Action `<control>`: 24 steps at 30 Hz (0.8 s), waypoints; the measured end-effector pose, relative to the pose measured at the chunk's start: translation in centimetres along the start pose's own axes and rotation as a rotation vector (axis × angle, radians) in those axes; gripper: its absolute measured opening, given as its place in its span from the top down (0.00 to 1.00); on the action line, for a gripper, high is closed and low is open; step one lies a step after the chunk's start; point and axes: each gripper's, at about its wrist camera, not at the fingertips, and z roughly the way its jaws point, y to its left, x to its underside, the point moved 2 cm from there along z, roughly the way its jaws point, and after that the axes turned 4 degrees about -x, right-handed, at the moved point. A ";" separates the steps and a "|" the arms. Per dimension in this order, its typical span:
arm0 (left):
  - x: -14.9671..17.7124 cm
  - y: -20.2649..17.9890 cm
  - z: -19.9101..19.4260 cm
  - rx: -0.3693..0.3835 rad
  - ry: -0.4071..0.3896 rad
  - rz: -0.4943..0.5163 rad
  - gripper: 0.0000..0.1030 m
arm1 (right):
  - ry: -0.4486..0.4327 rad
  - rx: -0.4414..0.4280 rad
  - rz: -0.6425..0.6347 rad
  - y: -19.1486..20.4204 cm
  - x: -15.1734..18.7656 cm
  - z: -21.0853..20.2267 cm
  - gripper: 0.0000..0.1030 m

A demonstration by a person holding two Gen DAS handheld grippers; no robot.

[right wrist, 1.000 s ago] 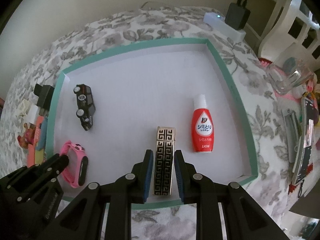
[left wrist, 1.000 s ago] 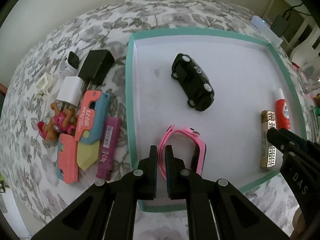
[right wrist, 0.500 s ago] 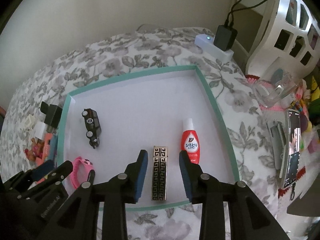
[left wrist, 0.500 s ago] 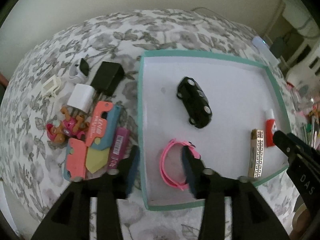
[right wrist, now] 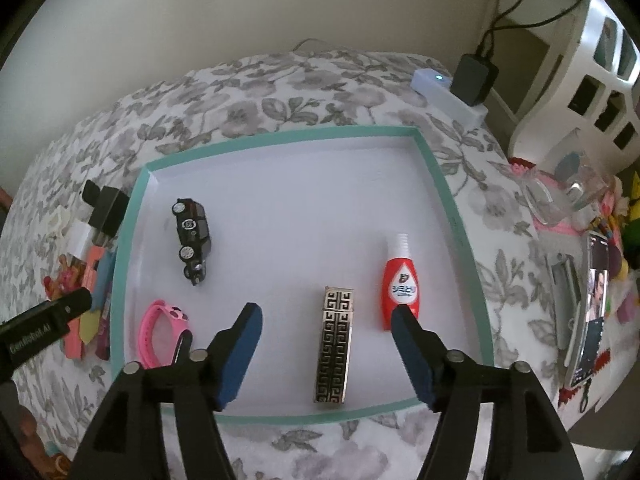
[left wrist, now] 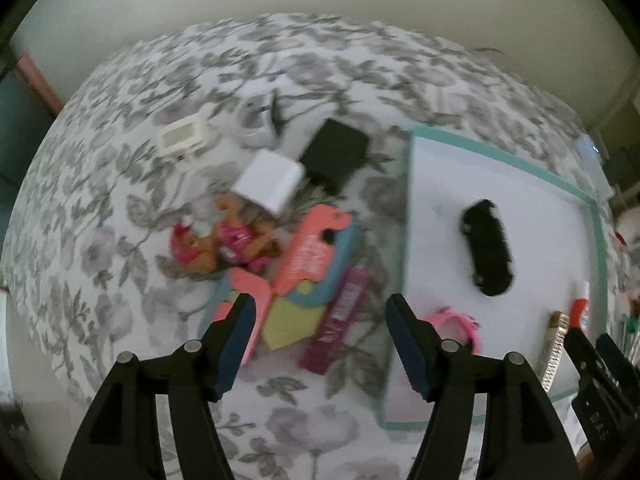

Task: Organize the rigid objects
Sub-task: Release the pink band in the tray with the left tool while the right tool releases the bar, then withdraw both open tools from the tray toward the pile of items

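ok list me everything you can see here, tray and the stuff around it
tray: 1, white with teal rim, on the floral cloth
toy car: 1, black, in tray, left part
watch: 1, pink, in tray, near-left corner
patterned case: 1, gold and black, in tray, lying flat between the right jaws, untouched
bottle: 1, red with white cap, in tray beside the case
black adapter: 1, on cloth left of tray
white adapter: 1, beside the black one
toy figure: 1, pink and brown, on cloth
card packs: a pile, coral, blue, yellow, magenta, left of tray
left gripper: black, jaws just opened, over the pile
right gripper: black, jaws just opened
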 end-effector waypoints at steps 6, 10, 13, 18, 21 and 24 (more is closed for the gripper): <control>-0.4 1.8 0.4 0.024 0.027 -0.067 0.33 | -0.022 0.002 -0.021 0.5 0.0 0.0 0.14; -0.5 2.3 0.1 0.033 0.032 -0.076 0.33 | -0.033 0.006 -0.016 0.4 -0.2 -0.1 0.08; -0.7 2.9 -0.3 0.047 0.024 -0.087 0.33 | -0.039 -0.016 0.004 0.2 -0.3 -0.1 0.07; -1.0 3.9 -1.2 0.065 0.006 -0.103 0.33 | -0.050 -0.009 -0.002 0.6 -0.4 -0.3 0.05; -1.3 5.0 -1.6 0.067 -0.006 -0.108 0.33 | -0.063 0.005 -0.029 1.4 -0.4 -0.5 0.00; -1.6 6.8 -1.8 0.057 -0.014 -0.134 0.33 | -0.092 -0.041 -0.061 3.0 -0.6 -1.2 0.00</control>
